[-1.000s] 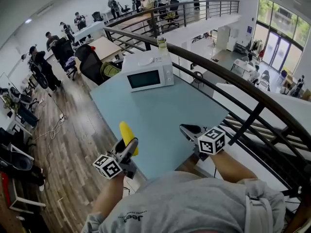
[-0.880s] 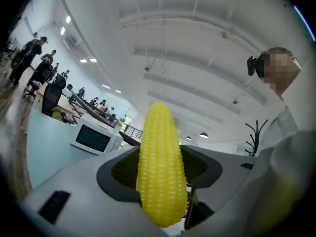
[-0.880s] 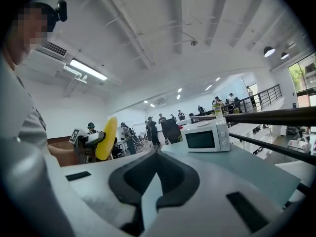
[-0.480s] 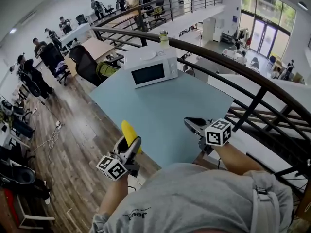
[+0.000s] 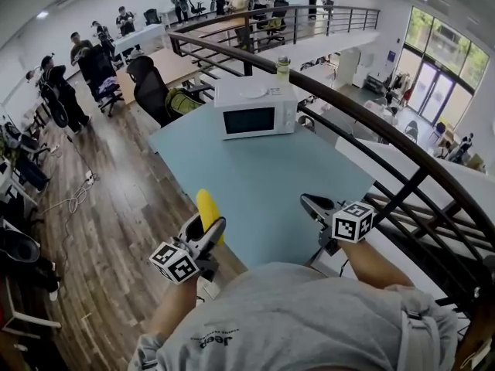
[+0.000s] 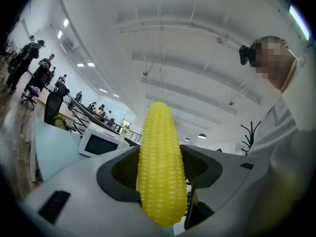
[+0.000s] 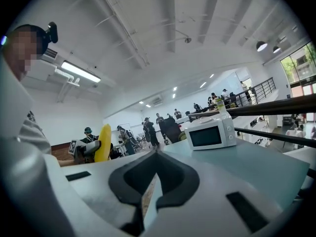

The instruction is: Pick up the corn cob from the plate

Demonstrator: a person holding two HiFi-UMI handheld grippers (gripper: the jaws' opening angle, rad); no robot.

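Observation:
A yellow corn cob (image 5: 206,209) stands upright between the jaws of my left gripper (image 5: 207,229), over the near left edge of the light blue table (image 5: 263,172). In the left gripper view the corn cob (image 6: 161,167) fills the middle and both dark pads press on its sides. My right gripper (image 5: 313,205) hovers over the table's near right edge, its jaws together with nothing between them. From the right gripper view, the corn cob (image 7: 103,143) shows to the left. No plate is in view.
A white microwave (image 5: 255,114) stands at the table's far end with a bottle (image 5: 282,68) on top. A dark curved railing (image 5: 371,130) runs along the table's right side. Wooden floor (image 5: 116,230) and several people at desks lie to the left.
Both grippers have shifted a little along the table's near edge, and the corn cob has stayed in the left jaws. The head view has swung, so the microwave sits further right.

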